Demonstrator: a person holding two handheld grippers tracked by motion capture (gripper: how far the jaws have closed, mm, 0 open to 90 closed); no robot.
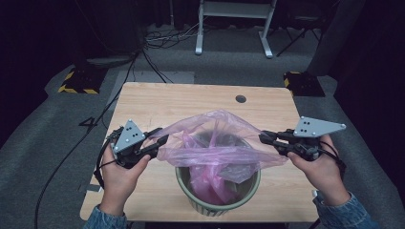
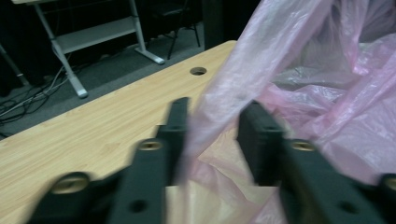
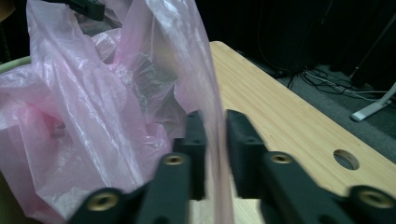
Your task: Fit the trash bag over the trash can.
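Pink plastic bag (image 1: 217, 152), thin, see-through, crinkly, sits in a pale green bin (image 1: 217, 202) near the front edge of the wooden table (image 1: 186, 102). Its mouth is stretched wide betw. both grippers, lower part bunched down inside the bin. Left gripper (image 1: 162, 140): jaws part open w/ a fold of film running betw. them; can't tell if the pads press it. Right gripper (image 1: 264, 138): jaws nearly closed, pinching the bag's right edge, film drawn taut.
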